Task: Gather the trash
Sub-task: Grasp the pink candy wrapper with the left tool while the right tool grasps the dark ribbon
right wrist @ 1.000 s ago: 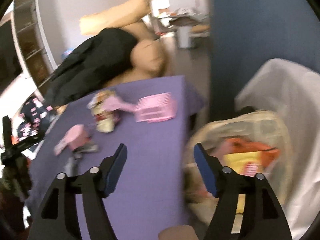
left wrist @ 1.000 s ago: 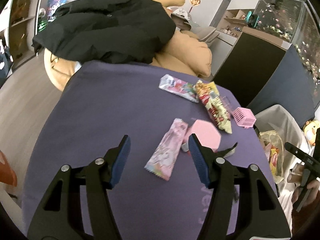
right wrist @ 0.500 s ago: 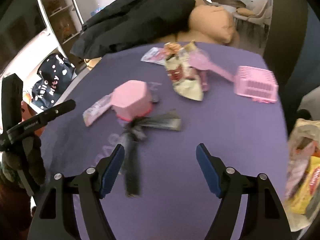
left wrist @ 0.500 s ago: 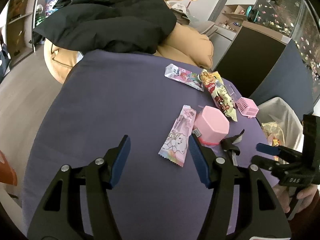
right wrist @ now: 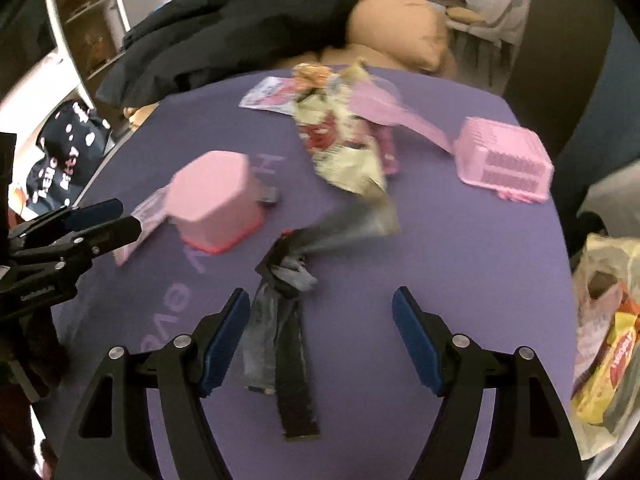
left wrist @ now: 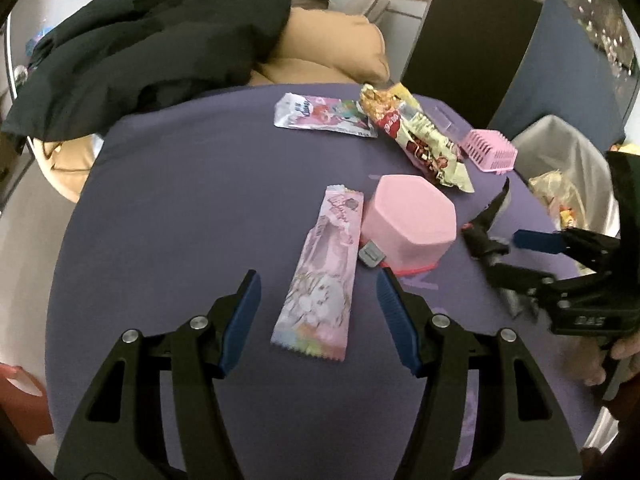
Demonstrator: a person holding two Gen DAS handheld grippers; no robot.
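The left gripper [left wrist: 318, 316] hangs over the near part of the purple table [left wrist: 180, 208], jaws wide with nothing in them. Between its fingers lies a long pink wrapper [left wrist: 320, 276], flat on the cloth with its toothed end toward the camera. Just right of the wrapper stands a pink cup [left wrist: 408, 222], mouth down, with a small grey clip [left wrist: 372, 255] touching its base.

The right gripper [right wrist: 318, 336] is also spread wide and holds nothing. A black wrapper [right wrist: 284, 320], crumpled and partly blurred, lies on the table under it, nearer the left finger than the right. In the left wrist view the same gripper [left wrist: 532, 256] comes in from the right edge of the table, its fingers around that dark wrapper [left wrist: 484, 236].

Farther on, toward the far right corner, a cream and red snack bag [left wrist: 420, 140] lies slantwise, one end beside a silver pouch [left wrist: 320, 117]. A pink basket [left wrist: 490, 151] sits at the right edge, with a pink handle-like piece [right wrist: 396, 116] running from it toward the snack bag.

Off the right edge of the table is a bin [left wrist: 572, 160] lined with a white bag, with a plastic bag of packets [right wrist: 612, 340] inside it. Beyond the far edge, a black coat [left wrist: 152, 40] lies over tan cushions [left wrist: 336, 44].
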